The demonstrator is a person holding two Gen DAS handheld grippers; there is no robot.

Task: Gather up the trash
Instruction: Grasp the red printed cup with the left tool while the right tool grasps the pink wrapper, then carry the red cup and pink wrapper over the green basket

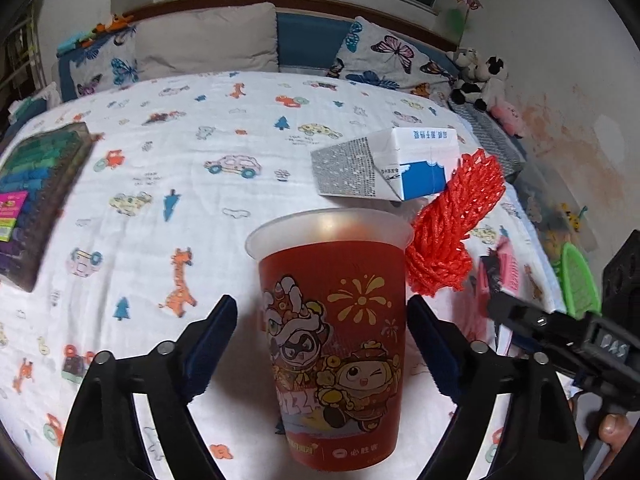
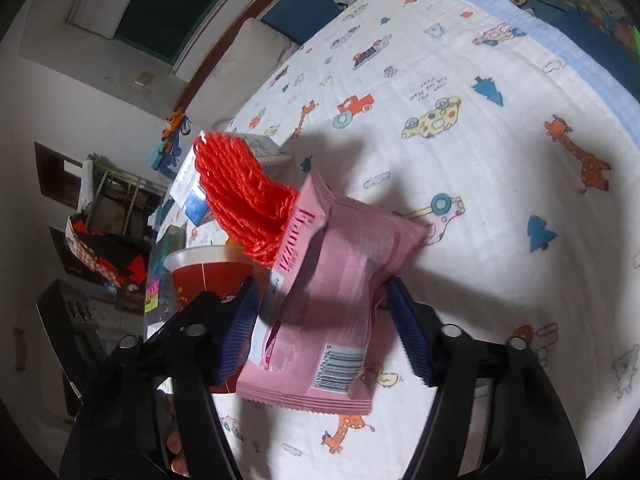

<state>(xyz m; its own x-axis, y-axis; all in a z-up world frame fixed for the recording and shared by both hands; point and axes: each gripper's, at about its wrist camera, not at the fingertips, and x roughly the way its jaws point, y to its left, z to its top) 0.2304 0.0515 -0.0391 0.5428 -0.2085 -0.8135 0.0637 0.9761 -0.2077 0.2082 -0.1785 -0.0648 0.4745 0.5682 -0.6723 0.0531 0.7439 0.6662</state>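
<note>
Trash on the printed bed sheet [image 1: 192, 208], placed here from the red cup [image 1: 336, 340]. Stands upright on the sheet, that cup, cartoon print facing the left wrist camera, translucent rim on top.

Left gripper [image 1: 322, 300]: released, straddling the cup. Clear gap between its left pad and the cup wall; right pad just beside the wall, contact impossible to tell. No squeeze visible on the cup.

Just right of the cup's rim: red mesh net [image 2: 244, 196], bunched, rising above rim height. Sticks out of the open top of a pink wrapper [image 2: 320, 312], also right of the cup and close to it. Barcode on the wrapper's near end, dark pink lettering along its edge.

Right gripper [image 2: 322, 286]: clamped on the pink wrapper, one blue ribbed pad against each side, foil crumpled at the pad farther from the cup. Casts a dark shadow on the sheet beyond it.

Beyond the cup, slightly right: white and blue milk carton [image 1: 384, 168], lying on its side on the sheet, apart from the cup, near the top of the net.

Well left of the cup: dark flat box [image 1: 40, 184] of coloured rows at the sheet's edge.

Far beyond the cup: pillows [image 1: 208, 40] along the headboard, some with butterfly print.
</note>
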